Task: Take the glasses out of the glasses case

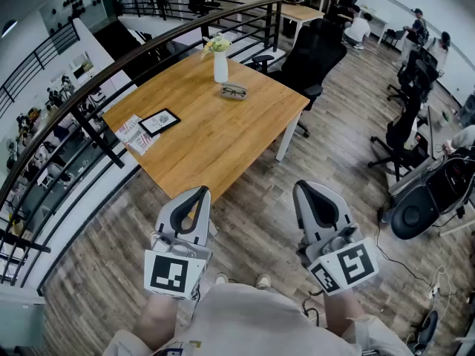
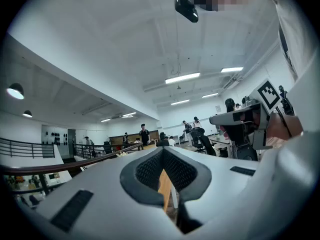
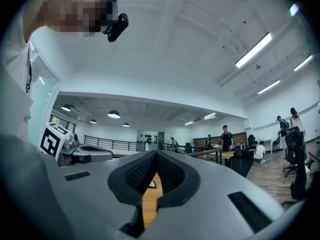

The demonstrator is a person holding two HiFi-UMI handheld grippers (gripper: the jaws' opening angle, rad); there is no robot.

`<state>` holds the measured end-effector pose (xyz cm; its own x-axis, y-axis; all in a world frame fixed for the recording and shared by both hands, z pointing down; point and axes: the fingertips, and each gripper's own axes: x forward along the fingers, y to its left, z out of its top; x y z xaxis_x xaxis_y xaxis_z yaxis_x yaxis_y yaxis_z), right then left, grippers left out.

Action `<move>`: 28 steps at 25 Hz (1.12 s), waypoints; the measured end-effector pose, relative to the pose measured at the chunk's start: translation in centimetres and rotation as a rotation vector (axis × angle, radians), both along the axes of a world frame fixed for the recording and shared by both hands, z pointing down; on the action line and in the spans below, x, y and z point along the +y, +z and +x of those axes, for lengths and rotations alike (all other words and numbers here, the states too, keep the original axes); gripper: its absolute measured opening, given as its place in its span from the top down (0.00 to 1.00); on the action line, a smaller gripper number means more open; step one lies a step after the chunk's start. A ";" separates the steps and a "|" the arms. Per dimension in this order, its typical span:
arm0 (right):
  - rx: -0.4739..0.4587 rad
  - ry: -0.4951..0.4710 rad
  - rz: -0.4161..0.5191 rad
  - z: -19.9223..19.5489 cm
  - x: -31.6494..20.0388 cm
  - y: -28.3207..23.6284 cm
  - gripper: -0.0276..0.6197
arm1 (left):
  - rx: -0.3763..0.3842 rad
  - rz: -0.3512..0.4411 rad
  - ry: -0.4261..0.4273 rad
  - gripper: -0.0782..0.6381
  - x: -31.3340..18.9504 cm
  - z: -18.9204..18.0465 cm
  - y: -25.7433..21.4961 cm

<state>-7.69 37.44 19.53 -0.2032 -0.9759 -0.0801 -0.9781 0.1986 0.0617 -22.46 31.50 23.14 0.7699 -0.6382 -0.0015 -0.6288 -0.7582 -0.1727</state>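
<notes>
1. Plainly, the step in hand was the approach. The counter stood well ahead, so both grippers would need carrying over its near edge first.
2. The left gripper and right gripper pointed level, jaws closed together on nothing. They should part only once close to the case.
3. The glasses case lay near the counter's far corner, just beside the vase, well apart from both pairs of jaws.

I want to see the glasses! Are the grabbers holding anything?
Nothing is held. The left gripper and right gripper are shut and empty; the glasses case lies on the wooden table, away from them.
</notes>
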 end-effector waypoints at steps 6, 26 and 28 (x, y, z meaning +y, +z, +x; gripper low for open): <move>-0.059 -0.025 -0.007 0.3 0.6 0.1 0.92 | 0.007 -0.001 -0.002 0.87 0.6 0.2 0.1; -0.083 -0.064 0.004 2.1 2.4 0.0 0.89 | -0.004 0.059 0.012 0.87 1.5 2.1 -0.3; -0.081 -0.094 -0.003 1.9 2.6 0.0 0.64 | 0.005 0.057 0.018 0.87 1.7 2.5 -0.4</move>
